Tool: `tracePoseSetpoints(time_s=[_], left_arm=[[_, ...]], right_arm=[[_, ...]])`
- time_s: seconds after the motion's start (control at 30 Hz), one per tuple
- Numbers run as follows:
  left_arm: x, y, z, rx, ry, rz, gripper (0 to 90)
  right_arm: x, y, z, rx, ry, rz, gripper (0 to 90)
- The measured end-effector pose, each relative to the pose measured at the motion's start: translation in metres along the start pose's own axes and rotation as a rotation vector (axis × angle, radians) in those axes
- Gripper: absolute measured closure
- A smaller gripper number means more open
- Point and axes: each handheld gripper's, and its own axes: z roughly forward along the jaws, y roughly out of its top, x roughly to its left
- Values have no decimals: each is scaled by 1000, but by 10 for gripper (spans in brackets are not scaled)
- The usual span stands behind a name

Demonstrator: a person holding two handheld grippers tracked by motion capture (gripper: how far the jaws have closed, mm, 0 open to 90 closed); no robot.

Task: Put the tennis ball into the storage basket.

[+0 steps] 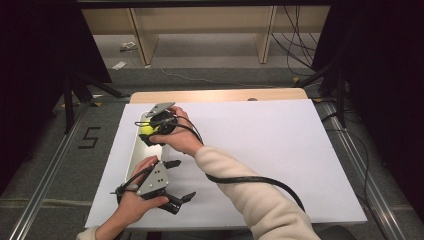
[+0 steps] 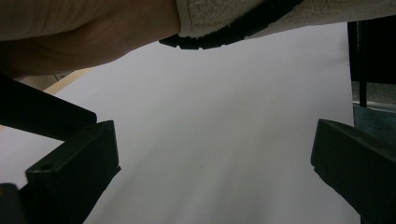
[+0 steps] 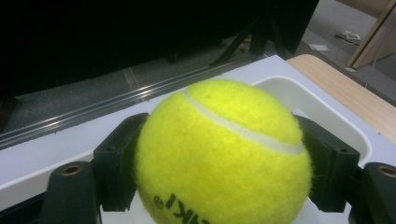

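Tennis ball (image 3: 224, 154): yellow, felted, one white seam across the top, black lettering partly cut off at the lower edge of the right gripper view; it is clamped between the two black jaws of the right tongs (image 3: 224, 161), one jaw pressed to each flank, so these tongs are clenched on it. At the far left of the worktop (image 1: 280, 150), a long white tray (image 1: 134, 159) is laid with its long axis running away from the person, beside the left edge of the white sheet. In the high view the ball (image 1: 148, 130) is held over the far part of that tray, with the right tongs (image 1: 152, 134) reached across from the right by a cream-sleeved forearm. In the right gripper view the tray's rounded white rim (image 3: 322, 116) is seen just behind and below the ball; whether the ball touches the tray floor cannot be told. The left tongs (image 1: 176, 180) are held near the front edge, beside the near end of the tray, released, jaws spread wide and pointed to the right over bare sheet. In the left gripper view nothing lies between those jaws (image 2: 215, 163), and the other arm and its black cable (image 2: 224, 32) cross above. Governing relation: ball directly above the tray and already in the right tongs, which are the nearer; a straight descent or a straight lift is judged to be all the next move needs, no sideways travel. The left tongs are judged idle.
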Motion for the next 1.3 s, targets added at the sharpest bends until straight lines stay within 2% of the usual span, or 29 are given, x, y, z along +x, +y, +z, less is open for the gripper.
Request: tracePoseSetpoints(time_s=[1.3], left_arm=[[-1,0,1,6,-7,5,4]], right_arm=[[5,-8,18,51,29,-28,259]])
